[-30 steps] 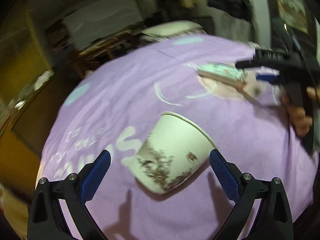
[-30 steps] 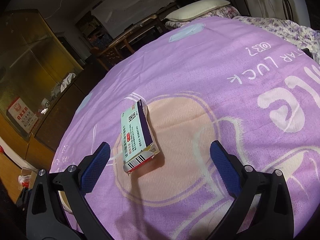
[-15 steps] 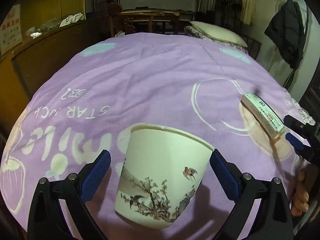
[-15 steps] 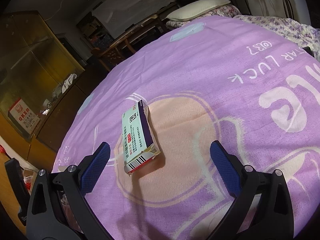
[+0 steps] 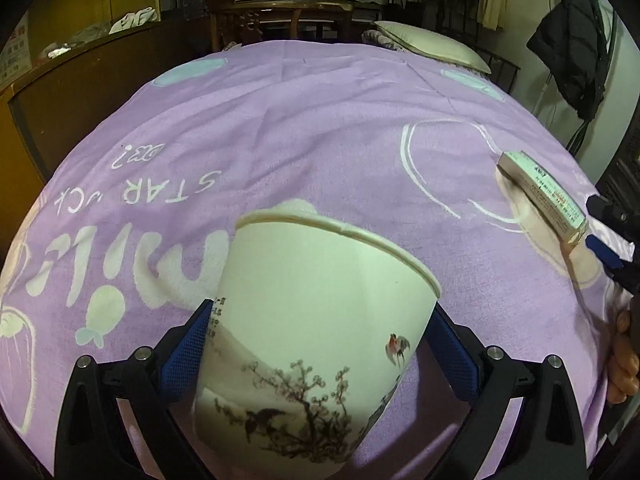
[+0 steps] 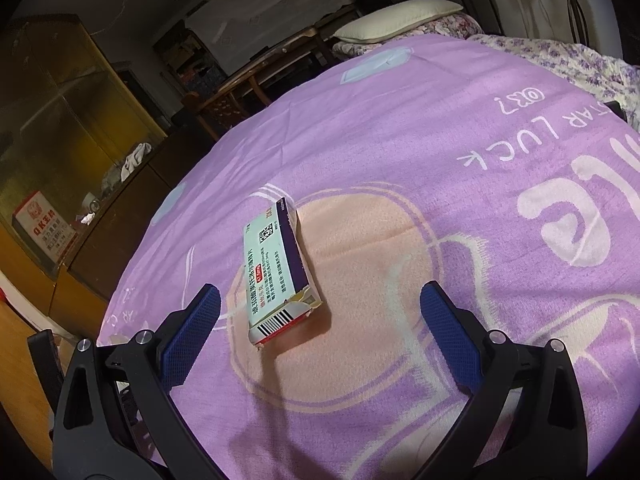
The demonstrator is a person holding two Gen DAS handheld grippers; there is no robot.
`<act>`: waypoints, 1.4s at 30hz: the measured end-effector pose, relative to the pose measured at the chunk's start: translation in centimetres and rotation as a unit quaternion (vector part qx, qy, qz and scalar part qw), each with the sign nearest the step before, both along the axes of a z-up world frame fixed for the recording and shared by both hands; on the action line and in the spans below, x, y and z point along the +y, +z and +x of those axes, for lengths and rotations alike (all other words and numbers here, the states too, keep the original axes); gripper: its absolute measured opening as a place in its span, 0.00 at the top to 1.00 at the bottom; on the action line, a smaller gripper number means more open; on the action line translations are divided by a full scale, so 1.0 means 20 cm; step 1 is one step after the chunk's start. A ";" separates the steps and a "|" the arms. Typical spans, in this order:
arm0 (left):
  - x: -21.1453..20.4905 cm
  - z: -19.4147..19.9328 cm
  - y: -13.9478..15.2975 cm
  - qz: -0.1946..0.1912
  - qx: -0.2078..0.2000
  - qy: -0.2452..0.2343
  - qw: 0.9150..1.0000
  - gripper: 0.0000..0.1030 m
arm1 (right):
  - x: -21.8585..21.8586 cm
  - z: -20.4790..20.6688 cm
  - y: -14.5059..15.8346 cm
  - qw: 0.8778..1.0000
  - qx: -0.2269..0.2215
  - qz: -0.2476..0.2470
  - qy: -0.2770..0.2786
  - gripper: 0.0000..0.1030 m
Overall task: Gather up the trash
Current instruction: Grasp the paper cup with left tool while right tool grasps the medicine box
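Since half a second ago the left gripper (image 5: 318,344) has closed in on the paper cup (image 5: 316,340), which now fills far more of its view and sits between both blue pads, whereas before it lay ahead of them. That cup rests tilted on the purple bedspread (image 5: 320,120), rim pointing away from the camera, painted branches and a small bird on its side. The left pads (image 5: 188,348) stand wide apart, each just beside the cup wall; whether they actually press it cannot be told. Over on the right, the right gripper (image 6: 320,328) hangs low over the bedspread, barely changed, its fingers spread wide and holding nothing. A flat medicine box (image 6: 276,268) lies just ahead of it, between the lines of the two pads, its torn barcode end nearest the camera. From the left wrist view, a hand (image 5: 622,356) shows at the right edge.
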State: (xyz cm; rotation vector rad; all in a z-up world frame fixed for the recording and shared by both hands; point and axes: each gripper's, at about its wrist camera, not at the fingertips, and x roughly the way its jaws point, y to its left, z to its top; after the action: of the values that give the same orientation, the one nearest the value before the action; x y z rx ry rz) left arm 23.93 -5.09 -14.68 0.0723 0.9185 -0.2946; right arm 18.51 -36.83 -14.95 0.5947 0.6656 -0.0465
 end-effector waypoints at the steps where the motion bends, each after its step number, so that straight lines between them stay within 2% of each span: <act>1: 0.02 0.01 0.00 -0.006 0.000 0.001 1.000 0.06 | 0.01 0.00 0.00 1.000 0.000 -0.004 0.001 0.07; 8: 0.13 -0.02 0.03 -0.077 -0.006 0.017 0.997 0.06 | 0.08 0.05 0.03 0.998 0.025 -0.055 0.016 0.07; 11: 0.16 -0.04 0.03 -0.098 -0.009 0.017 0.995 0.06 | 0.17 0.11 0.07 0.993 0.033 -0.110 0.041 0.07; 15: 0.16 -0.06 0.04 -0.100 -0.011 0.014 0.995 0.06 | 0.29 0.19 0.13 0.977 0.029 -0.207 0.050 0.07; 17: 0.16 -0.06 0.04 -0.103 -0.010 0.014 0.995 0.06 | 0.32 0.23 0.14 0.970 0.033 -0.237 0.046 0.07; 21: 0.19 -0.05 0.03 -0.124 -0.009 0.018 0.992 0.06 | 0.30 0.32 0.07 0.969 0.091 -0.226 0.050 0.07; 25: 0.21 -0.06 0.04 -0.128 -0.014 0.034 0.991 0.06 | 0.26 0.28 0.09 0.973 0.077 -0.215 0.034 0.07; 34: 0.19 -0.07 0.04 -0.109 -0.012 0.037 0.993 0.06 | 0.32 0.27 0.10 0.970 0.062 -0.233 0.043 0.08; 36: 0.19 -0.06 0.04 -0.107 -0.011 0.037 0.993 0.06 | 0.31 0.27 0.10 0.971 0.062 -0.228 0.043 0.12; 38: 0.19 -0.06 0.04 -0.107 -0.010 0.037 0.993 0.06 | 0.30 0.28 0.10 0.971 0.064 -0.225 0.045 0.21; 39: 0.19 -0.06 0.04 -0.107 -0.011 0.038 0.993 0.06 | 0.30 0.28 0.09 0.971 0.066 -0.223 0.048 0.31; 40: 0.19 -0.07 0.04 -0.107 -0.014 0.041 0.993 0.14 | 0.30 0.29 0.09 0.972 0.070 -0.220 0.052 0.48; 42: 0.19 -0.07 0.04 -0.106 -0.020 0.041 0.993 0.15 | 0.31 0.29 0.08 0.972 0.073 -0.218 0.054 0.51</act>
State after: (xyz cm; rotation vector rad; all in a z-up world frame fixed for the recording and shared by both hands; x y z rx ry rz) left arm 22.44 -1.29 -13.86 -0.1541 0.8445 -0.3116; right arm 24.41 -30.73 -13.38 0.1310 0.8007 -0.1315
